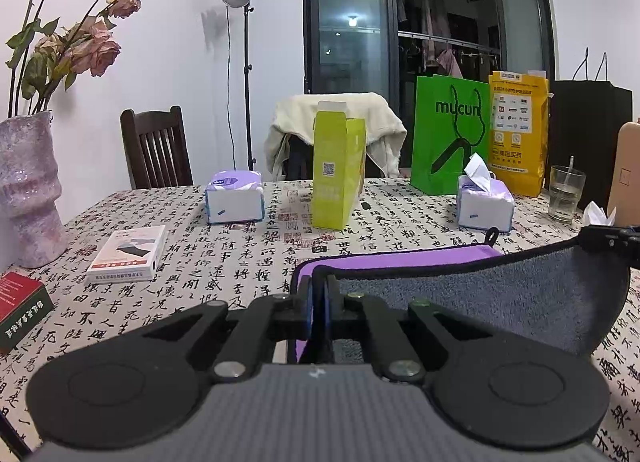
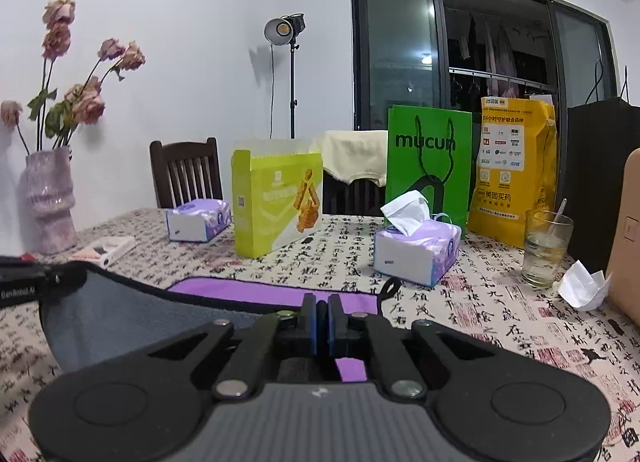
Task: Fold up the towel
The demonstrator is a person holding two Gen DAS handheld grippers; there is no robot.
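Observation:
The towel (image 1: 500, 298) is purple on one side and grey on the other, with a black hem and a hanging loop (image 1: 492, 235). Its far part lies flat on the table, purple side up (image 2: 280, 291). The near edge is lifted, grey side showing (image 2: 132, 318). My left gripper (image 1: 319, 294) is shut on the near left corner. My right gripper (image 2: 322, 314) is shut on the near right corner, and it shows at the right edge of the left wrist view (image 1: 612, 240). The lifted edge sags between the two grippers.
The table (image 1: 224, 274) has a calligraphy-print cloth. Behind the towel stand a lime box (image 1: 338, 174), two tissue packs (image 1: 234, 202) (image 2: 416, 250), a green bag (image 1: 450, 138), a yellow bag (image 2: 514, 166) and a glass (image 2: 546, 248). A vase (image 1: 28, 190) and small boxes (image 1: 128, 254) sit left.

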